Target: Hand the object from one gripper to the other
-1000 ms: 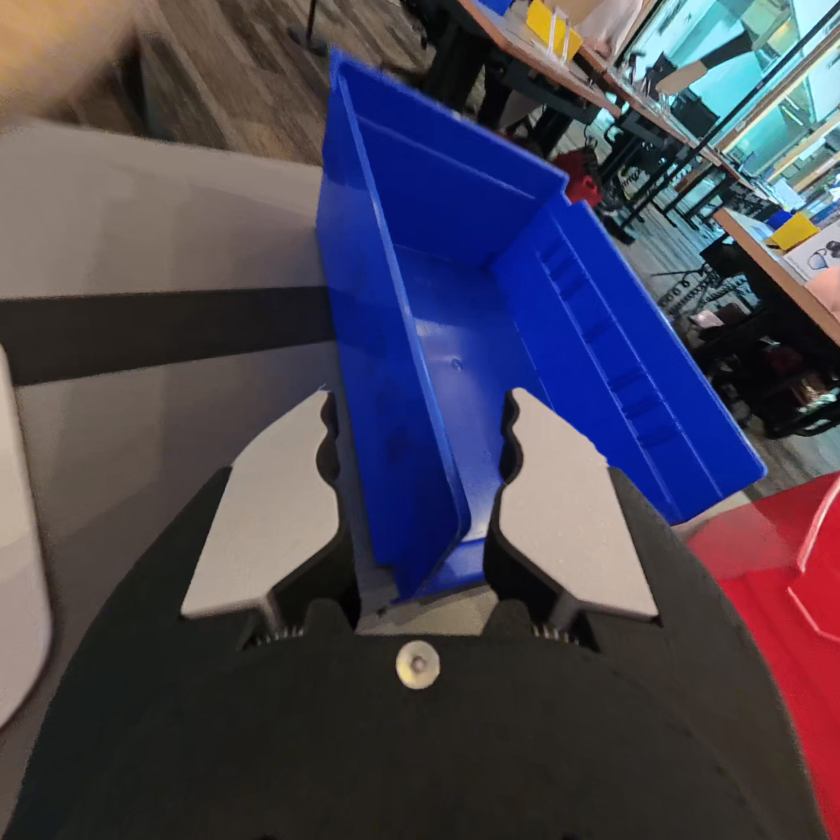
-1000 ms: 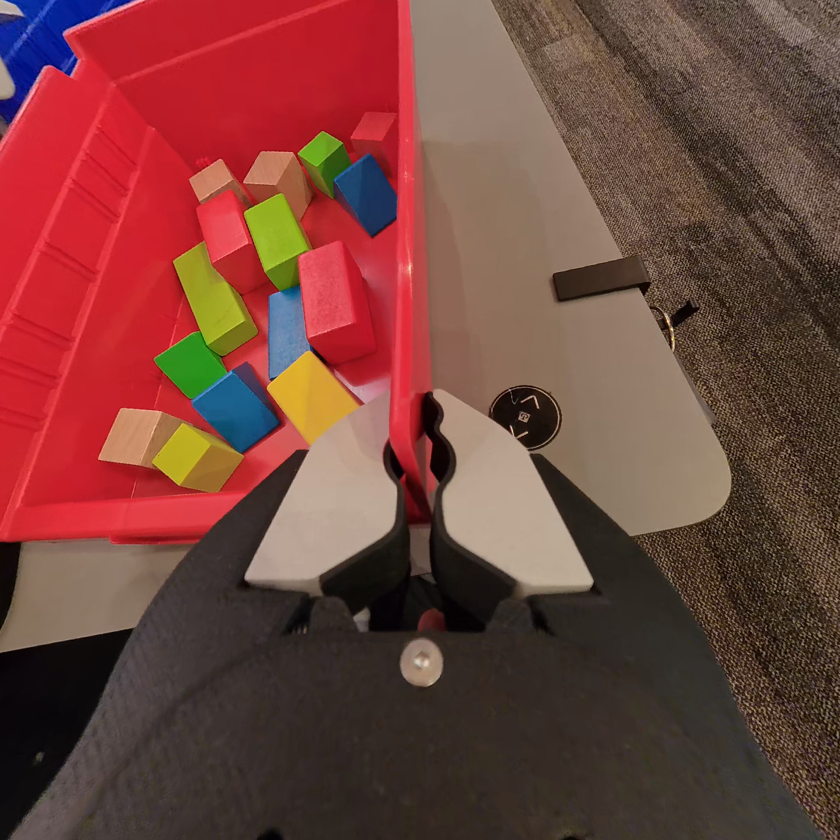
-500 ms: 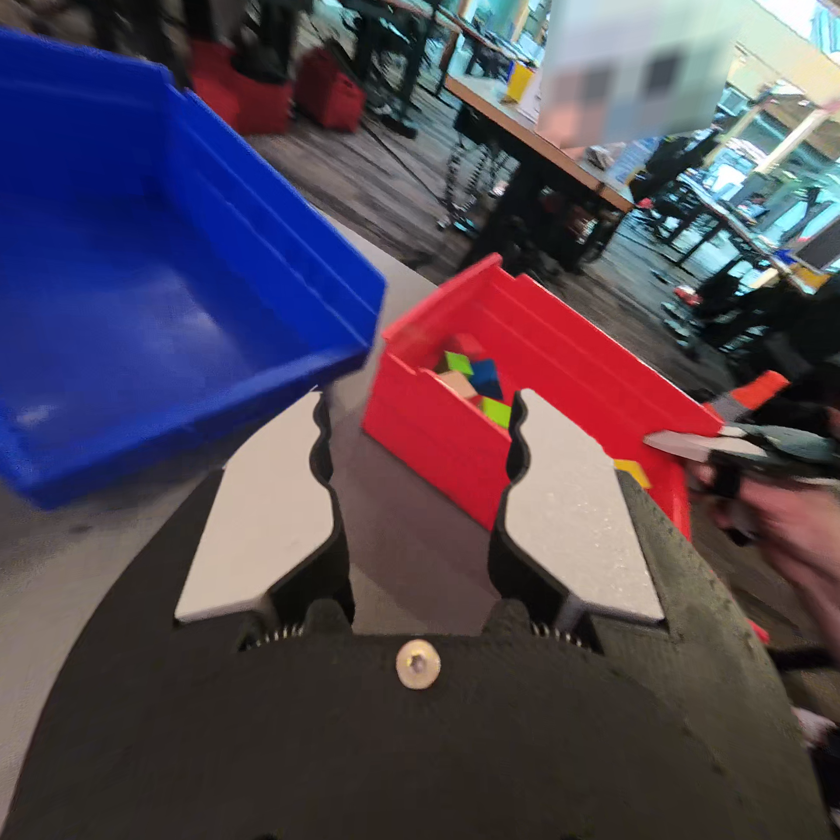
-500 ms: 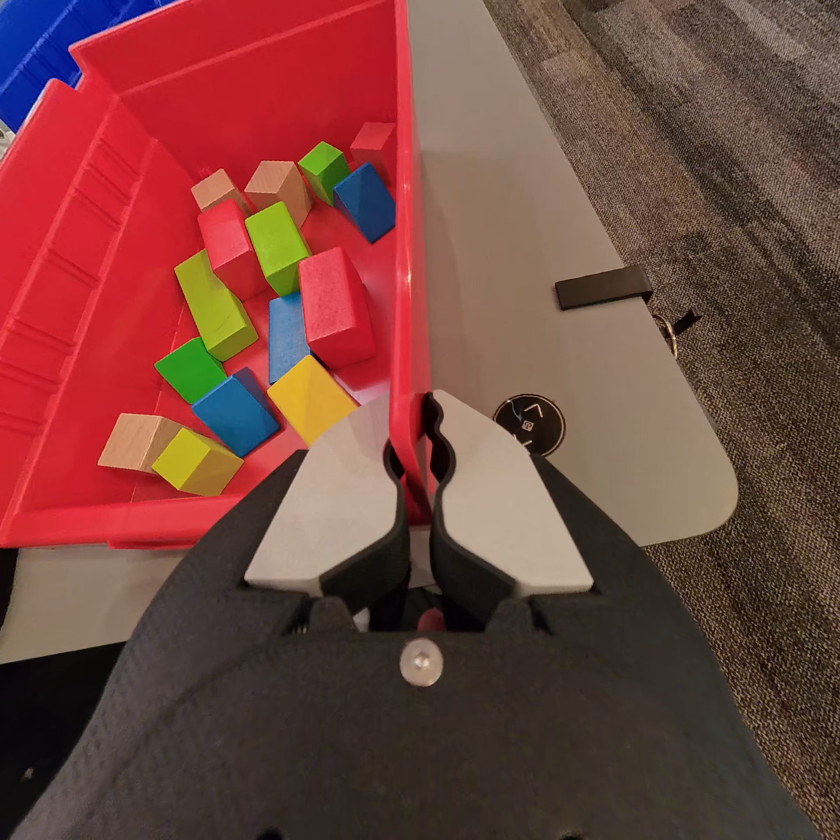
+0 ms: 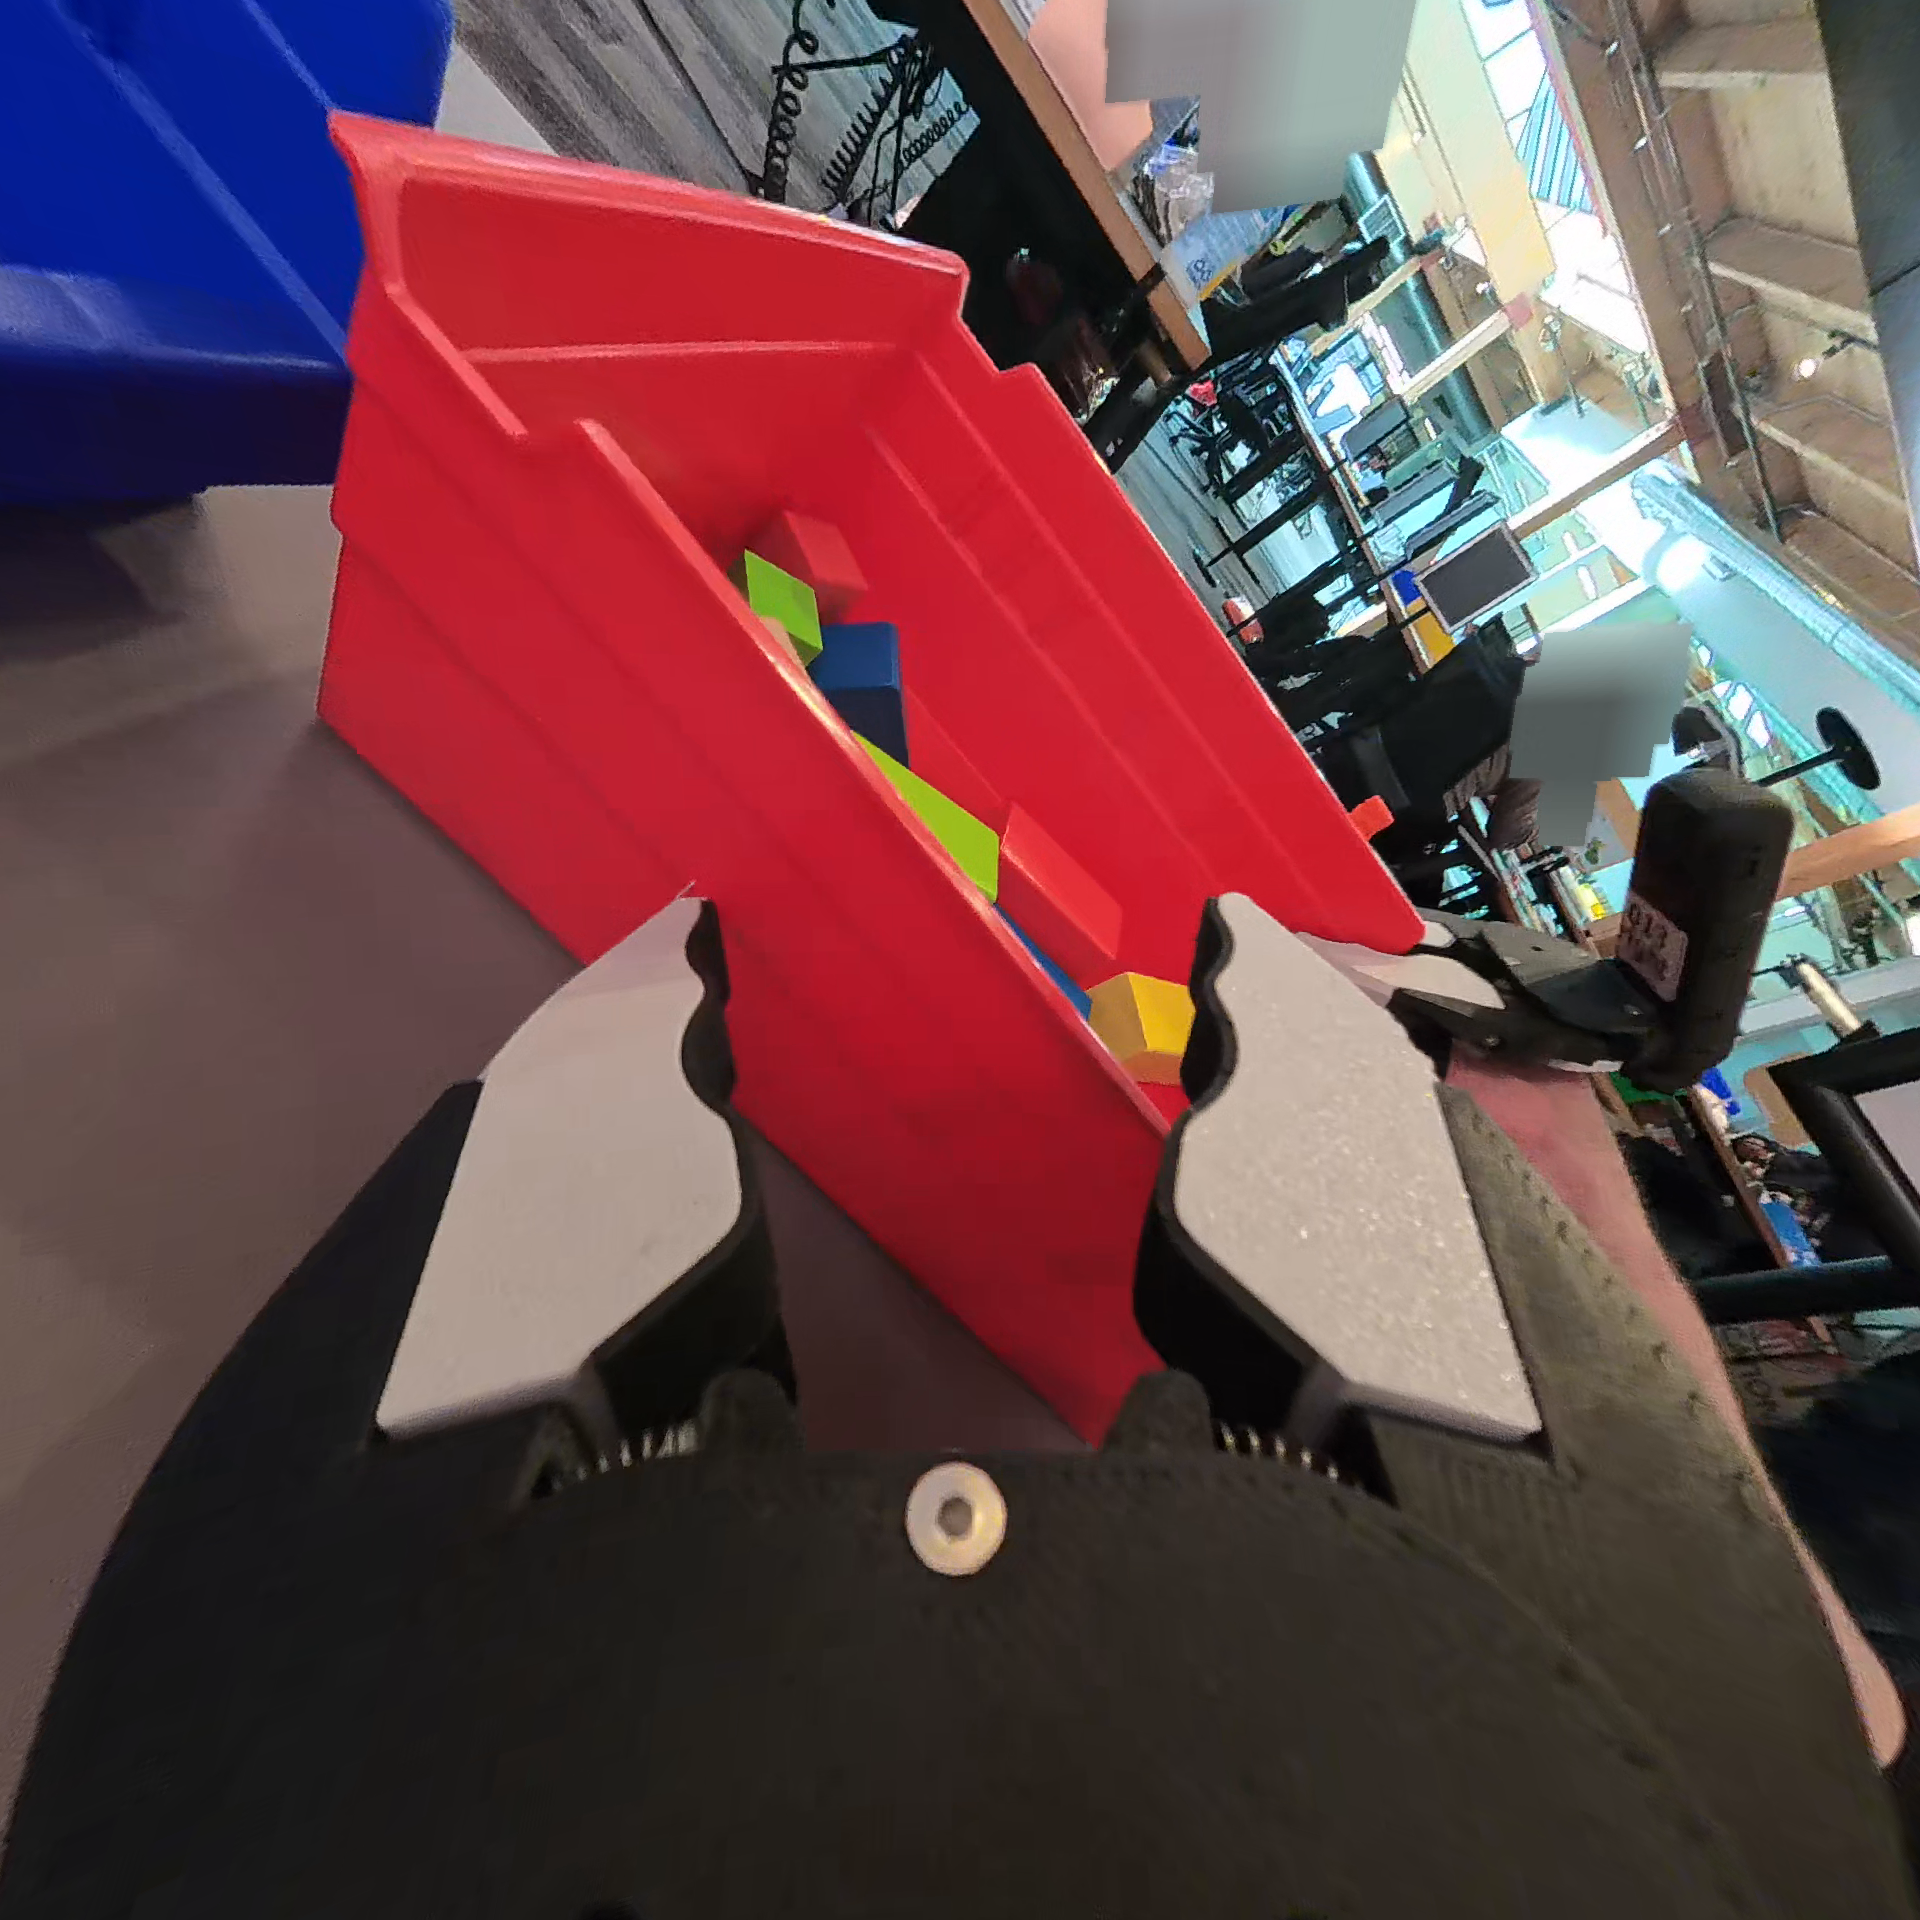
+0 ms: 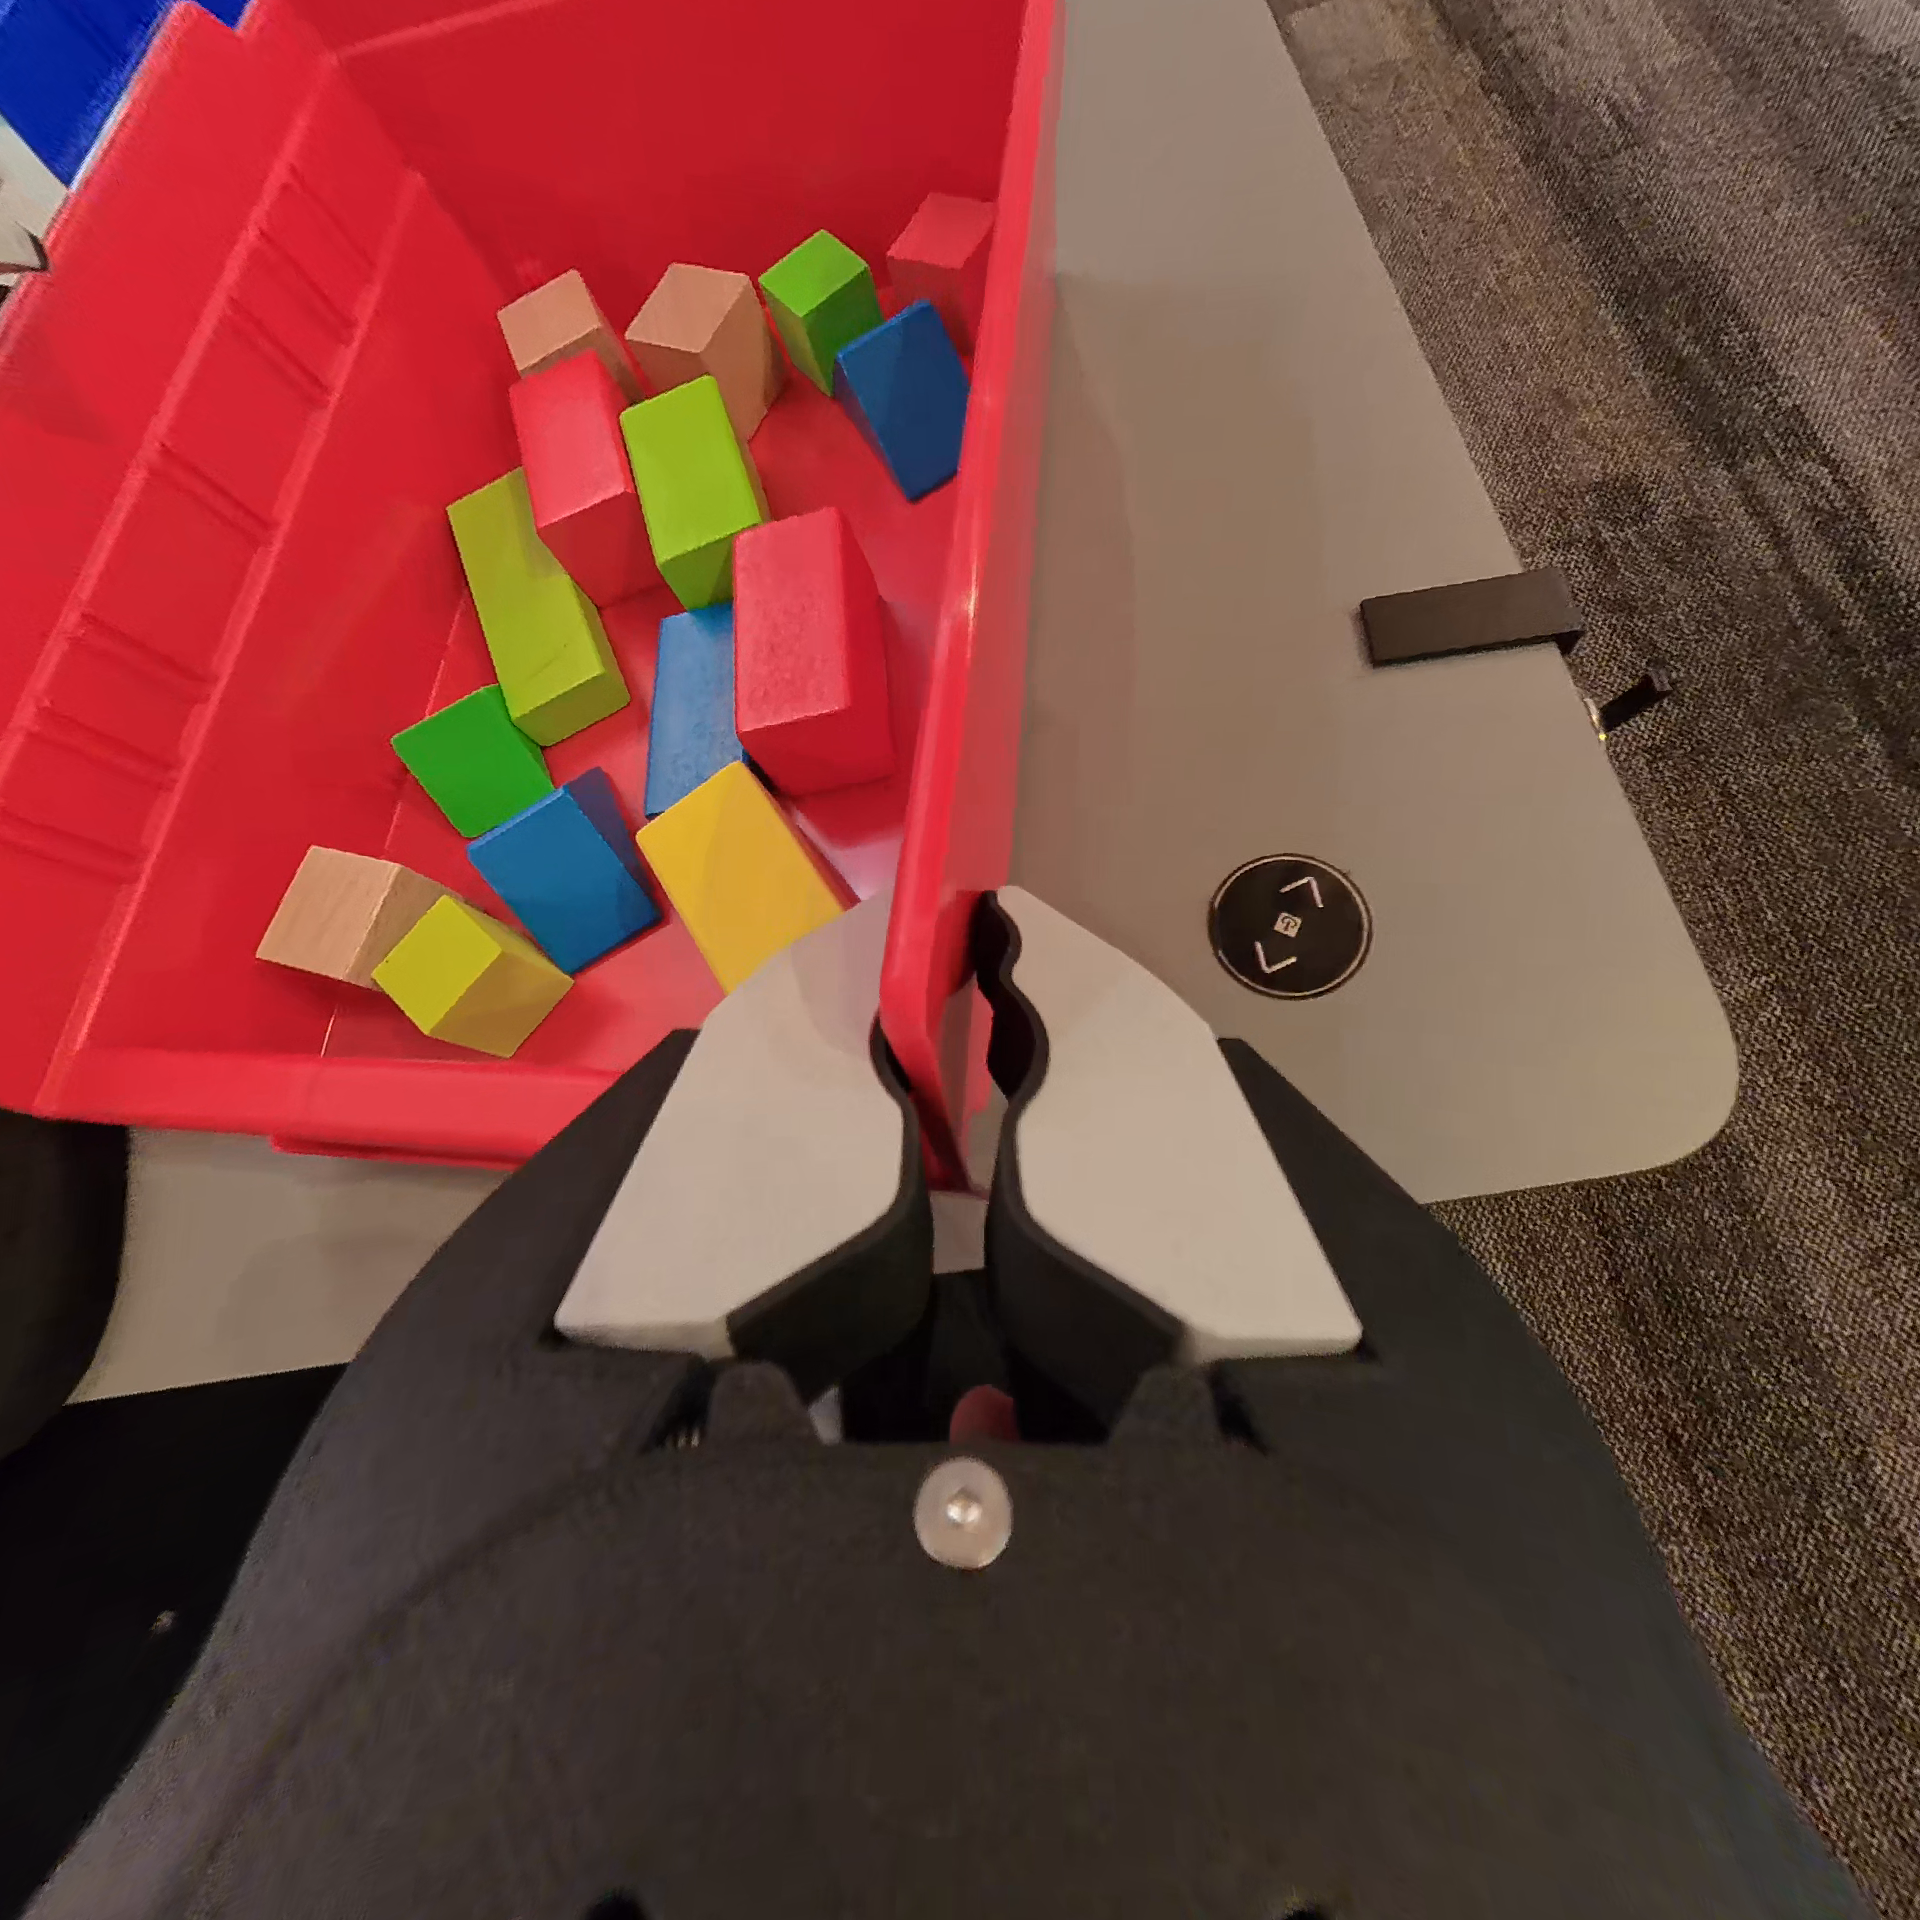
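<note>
Swung round from the blue bin since a second ago, the left claw now faces the red bin, its jaws spread wider than before and gripping nothing; the bin's near wall stands between the two fingers without either pad pressing on it. From the left wrist view, six blocks can be counted over that wall: two red, two green, one blue and one yellow block nearest the claw; more may be hidden lower down. One blue bin fills the upper left corner and stands just beside the red one on the grey counter. At the far right the right claw shows at the bin's corner.

From the right wrist view, the right claw is clamped on the red bin's right-hand wall, one pad inside and one outside, as it was a second ago. Inside the bin lie fourteen wooden blocks: three red, three plain wood, three blue, two dark green, two lime and one yellow, the last just beside the inner finger. On the counter to the right sit one round black control disc and one flat black bar near the edge, with grey carpet beyond.
</note>
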`<move>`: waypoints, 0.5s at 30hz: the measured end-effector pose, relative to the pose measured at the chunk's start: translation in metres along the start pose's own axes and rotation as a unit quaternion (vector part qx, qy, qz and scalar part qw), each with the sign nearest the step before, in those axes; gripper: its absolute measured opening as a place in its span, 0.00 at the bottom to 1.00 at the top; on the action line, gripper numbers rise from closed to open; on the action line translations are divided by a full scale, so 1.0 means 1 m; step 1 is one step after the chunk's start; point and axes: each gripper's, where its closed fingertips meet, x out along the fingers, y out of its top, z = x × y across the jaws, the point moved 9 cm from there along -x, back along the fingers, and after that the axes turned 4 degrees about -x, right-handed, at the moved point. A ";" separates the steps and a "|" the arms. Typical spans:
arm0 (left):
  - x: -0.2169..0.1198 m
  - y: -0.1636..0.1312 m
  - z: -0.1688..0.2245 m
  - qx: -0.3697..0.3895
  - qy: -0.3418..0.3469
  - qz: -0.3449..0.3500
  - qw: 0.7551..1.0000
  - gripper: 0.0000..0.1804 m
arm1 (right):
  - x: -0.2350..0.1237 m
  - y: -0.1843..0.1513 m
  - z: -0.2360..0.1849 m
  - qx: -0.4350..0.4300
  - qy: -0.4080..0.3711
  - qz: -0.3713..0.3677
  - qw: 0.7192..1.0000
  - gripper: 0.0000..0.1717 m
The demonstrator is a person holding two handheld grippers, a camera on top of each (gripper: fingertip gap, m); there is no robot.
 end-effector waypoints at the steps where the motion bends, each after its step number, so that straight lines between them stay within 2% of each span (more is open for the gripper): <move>1: -0.001 0.000 0.000 -0.009 -0.004 0.007 1.000 0.47 | -0.001 0.000 -0.001 0.000 0.002 0.001 1.000 0.03; 15: -0.028 -0.005 0.003 -0.052 -0.022 0.035 0.998 0.44 | -0.013 0.012 -0.032 -0.026 0.016 -0.033 0.999 0.05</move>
